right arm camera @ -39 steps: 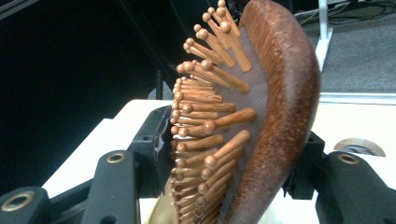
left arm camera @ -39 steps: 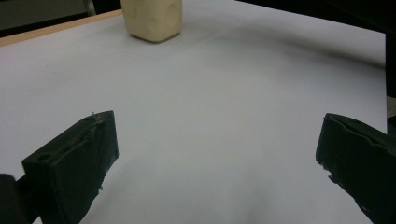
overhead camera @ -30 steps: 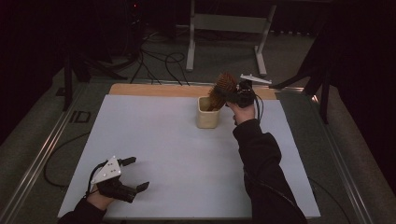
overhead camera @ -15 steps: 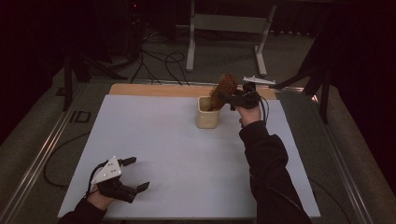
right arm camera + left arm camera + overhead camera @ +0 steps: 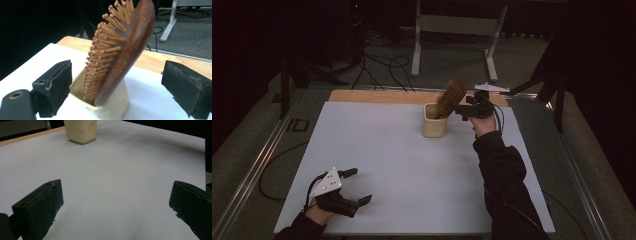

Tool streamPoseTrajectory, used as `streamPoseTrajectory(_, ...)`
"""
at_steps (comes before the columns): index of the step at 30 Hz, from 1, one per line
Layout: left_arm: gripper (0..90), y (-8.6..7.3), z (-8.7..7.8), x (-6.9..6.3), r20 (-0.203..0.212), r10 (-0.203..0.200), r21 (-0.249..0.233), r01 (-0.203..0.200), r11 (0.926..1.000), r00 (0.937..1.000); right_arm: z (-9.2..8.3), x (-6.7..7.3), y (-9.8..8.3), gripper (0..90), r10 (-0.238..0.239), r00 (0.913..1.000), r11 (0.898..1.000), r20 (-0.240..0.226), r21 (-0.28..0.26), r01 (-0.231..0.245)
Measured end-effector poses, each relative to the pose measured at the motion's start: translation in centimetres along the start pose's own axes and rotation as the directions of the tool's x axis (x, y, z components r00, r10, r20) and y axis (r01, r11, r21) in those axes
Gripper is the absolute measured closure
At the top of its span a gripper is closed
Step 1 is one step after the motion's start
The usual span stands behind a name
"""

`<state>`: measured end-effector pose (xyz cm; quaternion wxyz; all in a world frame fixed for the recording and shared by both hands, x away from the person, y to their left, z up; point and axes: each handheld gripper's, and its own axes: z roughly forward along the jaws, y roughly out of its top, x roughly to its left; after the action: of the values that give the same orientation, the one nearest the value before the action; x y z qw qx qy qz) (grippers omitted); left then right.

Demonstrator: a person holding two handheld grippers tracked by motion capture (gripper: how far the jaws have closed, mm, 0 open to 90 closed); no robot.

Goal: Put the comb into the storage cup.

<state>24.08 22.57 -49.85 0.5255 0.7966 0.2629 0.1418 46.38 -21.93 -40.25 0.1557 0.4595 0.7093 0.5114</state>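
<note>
Leaning in the cream square plastic cup (image 5: pixel 435 121) on the white worktop (image 5: pixel 402 165), the brown wooden paddle hairbrush (image 5: pixel 120 47) stands between the right gripper (image 5: pixel 463 107)'s just-opened jaws — untouched; left gripper (image 5: pixel 353 186) open, well apart.

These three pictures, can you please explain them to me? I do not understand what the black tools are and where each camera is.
A person holds a two-jaw tool in each hand. The high view looks down on the white table. The other two cameras ride on the tools and look along their black jaws. The left gripper rests open near the table's front edge, holding nothing. The right gripper is open; its jaws have just been opening, and they stand apart from the brown wooden hairbrush. The brush leans, bristles up, in the cream square cup.
</note>
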Motion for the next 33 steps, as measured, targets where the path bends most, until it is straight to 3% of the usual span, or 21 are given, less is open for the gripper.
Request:
streamPoseTrajectory(5,0.0,0.0,0.0,0.0,0.001,-0.002,0.000,0.002,1.0000,1.0000,-0.4,-0.5,-0.4,9.4,0.017,0.9997,1.000,-0.017,0.002,-0.017)
streamPoseTrajectory(18,0.0,-0.1,0.0,0.0,0.001,-0.004,0.001,0.004,1.0000,1.0000,-1.7,-0.4,-1.8,9.4,-0.031,0.9995,0.999,-0.005,0.026,0.031)
streamPoseTrajectory(33,0.0,-0.1,0.0,0.0,0.003,-0.001,0.004,0.001,1.0000,1.0000,-4.1,0.4,-5.4,9.4,-0.066,0.9966,0.997,-0.050,0.038,0.067)
